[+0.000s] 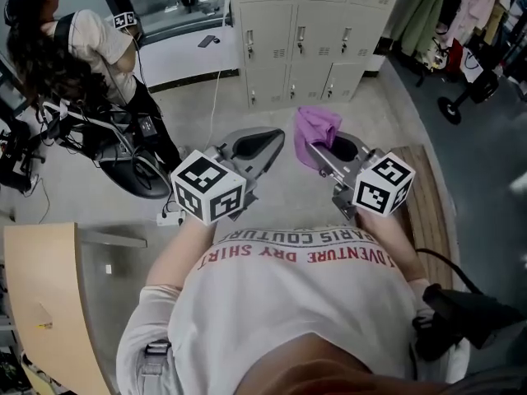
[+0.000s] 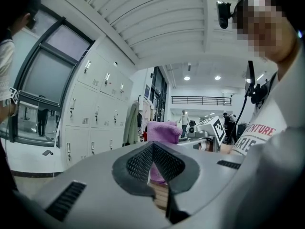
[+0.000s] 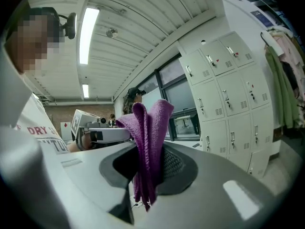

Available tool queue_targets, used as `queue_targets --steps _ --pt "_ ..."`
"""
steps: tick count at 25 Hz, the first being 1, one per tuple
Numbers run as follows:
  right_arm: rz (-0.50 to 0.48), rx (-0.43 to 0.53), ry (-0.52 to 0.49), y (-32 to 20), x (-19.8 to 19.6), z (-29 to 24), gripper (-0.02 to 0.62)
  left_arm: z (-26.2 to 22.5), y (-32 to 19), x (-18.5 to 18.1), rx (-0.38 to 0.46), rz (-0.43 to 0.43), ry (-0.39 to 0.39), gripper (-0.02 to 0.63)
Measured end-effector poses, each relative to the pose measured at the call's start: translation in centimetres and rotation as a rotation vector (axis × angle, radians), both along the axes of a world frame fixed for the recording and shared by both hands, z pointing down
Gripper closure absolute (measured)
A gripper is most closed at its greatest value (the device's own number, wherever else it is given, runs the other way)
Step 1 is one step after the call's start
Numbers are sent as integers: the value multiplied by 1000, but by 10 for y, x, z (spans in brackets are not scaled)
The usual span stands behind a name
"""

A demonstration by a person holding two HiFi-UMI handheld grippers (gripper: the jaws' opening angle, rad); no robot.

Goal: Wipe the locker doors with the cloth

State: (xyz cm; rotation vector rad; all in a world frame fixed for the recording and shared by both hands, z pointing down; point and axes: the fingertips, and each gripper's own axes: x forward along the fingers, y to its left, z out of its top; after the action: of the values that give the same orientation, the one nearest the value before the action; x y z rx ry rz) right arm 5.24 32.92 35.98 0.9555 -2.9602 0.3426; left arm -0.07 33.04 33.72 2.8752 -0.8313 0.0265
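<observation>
Right gripper view: the right gripper (image 3: 147, 168) has its fingers clamped on a fold of the purple cloth (image 3: 151, 123), which could slip out when dragged over the locker doors (image 3: 224, 99). The left gripper (image 2: 153, 165) is closed on nothing.

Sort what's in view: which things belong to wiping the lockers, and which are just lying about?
For the job: purple cloth, clamped in the right gripper; grey locker doors; left gripper, shut and empty.
Not part of it: hanging clothes; white cable on the floor; wooden desk; second person at left.

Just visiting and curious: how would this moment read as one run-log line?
phase: wiping not yet begun | right gripper: shut on purple cloth | left gripper: shut, empty | locker doors: ahead, untouched
</observation>
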Motion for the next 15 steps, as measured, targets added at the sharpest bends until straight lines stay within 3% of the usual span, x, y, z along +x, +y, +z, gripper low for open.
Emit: queue_targets --steps 10,15 --pt "-11 50 8 -13 11 -8 522 3 -21 7 -12 -5 12 604" --pt "-19 55 -5 -61 26 3 522 18 -70 20 -18 -14 -1 604"
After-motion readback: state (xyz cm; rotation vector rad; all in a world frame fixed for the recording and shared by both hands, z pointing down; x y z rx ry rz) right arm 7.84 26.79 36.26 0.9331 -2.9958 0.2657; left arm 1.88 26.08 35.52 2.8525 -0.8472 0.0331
